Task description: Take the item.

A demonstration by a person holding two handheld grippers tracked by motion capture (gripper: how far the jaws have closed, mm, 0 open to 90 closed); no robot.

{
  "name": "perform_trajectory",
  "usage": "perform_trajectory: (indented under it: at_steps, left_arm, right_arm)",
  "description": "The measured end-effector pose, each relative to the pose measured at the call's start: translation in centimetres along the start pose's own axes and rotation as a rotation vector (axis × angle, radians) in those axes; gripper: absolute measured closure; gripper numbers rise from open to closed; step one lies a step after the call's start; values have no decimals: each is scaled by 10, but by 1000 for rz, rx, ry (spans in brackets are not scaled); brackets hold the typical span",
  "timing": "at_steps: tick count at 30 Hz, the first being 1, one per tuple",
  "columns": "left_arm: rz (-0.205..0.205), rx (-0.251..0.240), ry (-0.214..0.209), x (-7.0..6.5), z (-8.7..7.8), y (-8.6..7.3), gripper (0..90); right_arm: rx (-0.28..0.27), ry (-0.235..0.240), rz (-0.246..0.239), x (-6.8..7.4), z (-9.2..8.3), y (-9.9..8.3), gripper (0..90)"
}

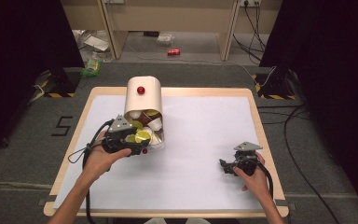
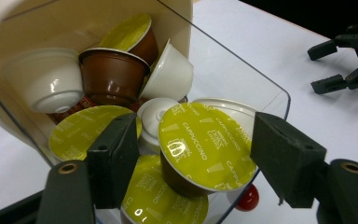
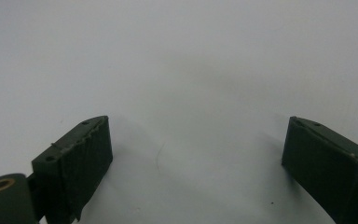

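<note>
A cream capsule holder (image 1: 143, 95) with a clear front (image 2: 242, 70) lies near the table's back left, and its open mouth spills several coffee capsules. My left gripper (image 1: 137, 144) is at that mouth. Its jaws stand on either side of a brown capsule with a yellow-green Cappuccino lid (image 2: 205, 144). The right pad is at the lid's edge and the left pad stands a little apart from it. White and brown capsules (image 2: 112, 74) are piled deeper inside. My right gripper (image 1: 224, 166) rests open over the bare white sheet (image 3: 177, 70) at the front right, with nothing between its fingers.
A small red ball (image 2: 248, 198) lies on the sheet by the holder's mouth, and a red knob (image 1: 141, 90) sits on top of the holder. The wooden table rim (image 1: 261, 135) frames the white sheet. Cables and clutter lie on the floor beyond.
</note>
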State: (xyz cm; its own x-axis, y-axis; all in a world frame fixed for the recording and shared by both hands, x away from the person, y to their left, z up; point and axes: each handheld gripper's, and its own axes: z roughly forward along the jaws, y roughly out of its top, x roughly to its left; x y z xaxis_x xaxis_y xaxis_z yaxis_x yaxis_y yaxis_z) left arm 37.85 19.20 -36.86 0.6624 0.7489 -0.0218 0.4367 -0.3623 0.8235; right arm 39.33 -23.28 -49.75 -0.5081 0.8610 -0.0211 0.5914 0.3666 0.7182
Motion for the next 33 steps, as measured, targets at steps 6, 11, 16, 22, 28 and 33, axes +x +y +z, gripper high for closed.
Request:
perform_trajectory:
  at_steps: [6,11,16,22,28,33]
  left_arm:
    - [-22,27,-25,5,8,0,362]
    - [-14,38,-29,5,11,0,405]
    - [-12,44,-35,5,12,0,448]
    - [-12,25,-40,5,8,1,489]
    - [-13,10,-42,8,2,4,530]
    - [-2,2,-43,7,-2,8,554]
  right_arm:
    - [0,0,0,0,0,0,89]
    - [-1,1,-4,0,0,0,89]
    - [0,0,0,0,0,0,89]
    - [0,1,-4,0,0,0,89]
    - [0,1,-4,0,0,0,89]
    - [0,1,-4,-1,0,0,89]
